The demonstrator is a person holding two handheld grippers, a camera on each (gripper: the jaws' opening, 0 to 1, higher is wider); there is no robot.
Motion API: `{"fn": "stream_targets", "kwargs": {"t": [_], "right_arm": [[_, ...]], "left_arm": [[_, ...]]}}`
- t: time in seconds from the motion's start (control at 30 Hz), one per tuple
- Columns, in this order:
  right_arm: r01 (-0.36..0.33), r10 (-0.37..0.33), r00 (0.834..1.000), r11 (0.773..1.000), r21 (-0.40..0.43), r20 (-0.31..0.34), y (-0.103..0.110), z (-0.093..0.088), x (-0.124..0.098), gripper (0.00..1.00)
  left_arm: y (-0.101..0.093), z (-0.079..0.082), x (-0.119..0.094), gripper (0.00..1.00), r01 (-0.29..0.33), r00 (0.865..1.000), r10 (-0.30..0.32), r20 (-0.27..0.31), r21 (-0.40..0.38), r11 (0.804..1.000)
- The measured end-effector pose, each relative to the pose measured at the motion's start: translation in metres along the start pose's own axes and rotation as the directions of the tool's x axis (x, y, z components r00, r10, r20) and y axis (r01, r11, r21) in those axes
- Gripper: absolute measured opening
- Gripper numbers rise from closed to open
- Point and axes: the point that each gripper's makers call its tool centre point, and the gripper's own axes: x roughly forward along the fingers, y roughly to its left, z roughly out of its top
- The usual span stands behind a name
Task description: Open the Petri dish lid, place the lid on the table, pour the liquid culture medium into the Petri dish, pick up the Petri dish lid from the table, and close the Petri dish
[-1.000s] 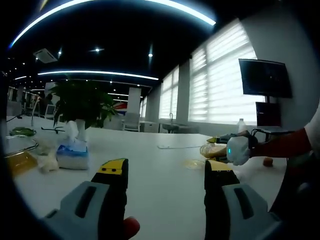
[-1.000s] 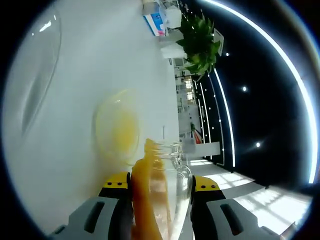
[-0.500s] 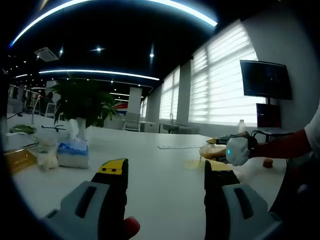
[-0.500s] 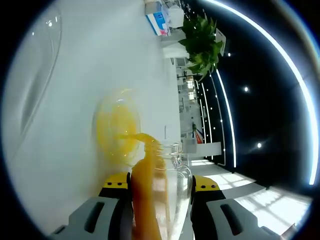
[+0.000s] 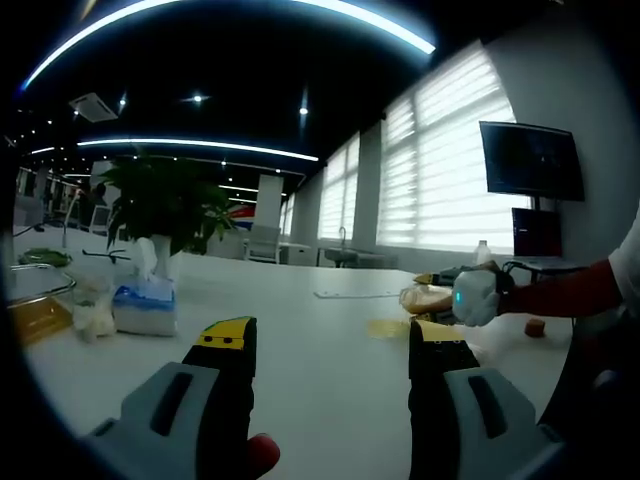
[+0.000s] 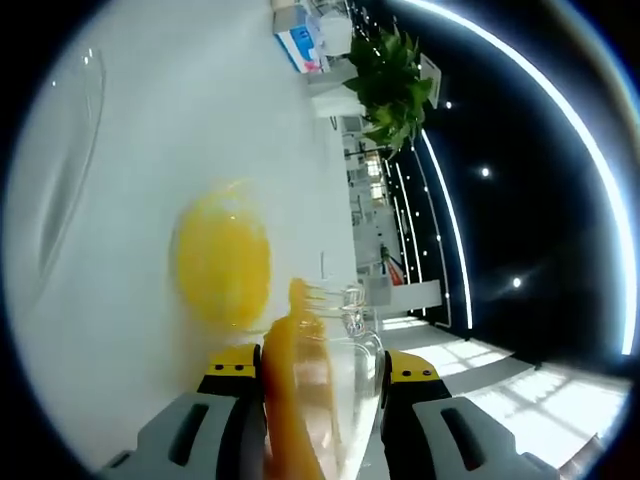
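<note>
Since half a second ago the pouring stream has stopped, and more yellow medium is spread in the Petri dish — seen left of centre in the right gripper view, on the white bench. Right tongs are clamped on a tilted glass beaker; the lid lies at far left. Left tongs are held apart — nothing between them.

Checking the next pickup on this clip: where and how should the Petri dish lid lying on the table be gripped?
By its rim. The lid lies flat on the table, clear and shallow, so it likely offers only its thin edge: come down from above with jaws spread across the rim. The left gripper is open and free; the right gripper is shut on the beaker beside the dish.
</note>
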Motion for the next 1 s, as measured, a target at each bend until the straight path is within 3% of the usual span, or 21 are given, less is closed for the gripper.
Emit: {"fn": "stream_targets", "kwargs": {"t": [0.33,0.73,1.0], "right_arm": [[0.037,-0.04,0.999,0.987,0.155,0.018,-0.027,0.002,-0.005,0.4],[0.059,-0.062,0.998,0.969,0.24,0.007,-0.039,-0.006,-0.009,0.4],[0.076,-0.077,0.997,0.92,0.385,-0.011,-0.059,-0.01,-0.012,0.4]], "left_arm": [[-0.002,0.004,0.0,0.53,0.003,1.0,-0.003,0.006,0.002,1.0],[-0.007,0.006,0.002,0.53,0.013,1.0,-0.013,0.008,0.006,1.0],[-0.007,0.008,0.004,0.53,0.015,1.0,-0.016,0.011,0.007,1.0]]}}
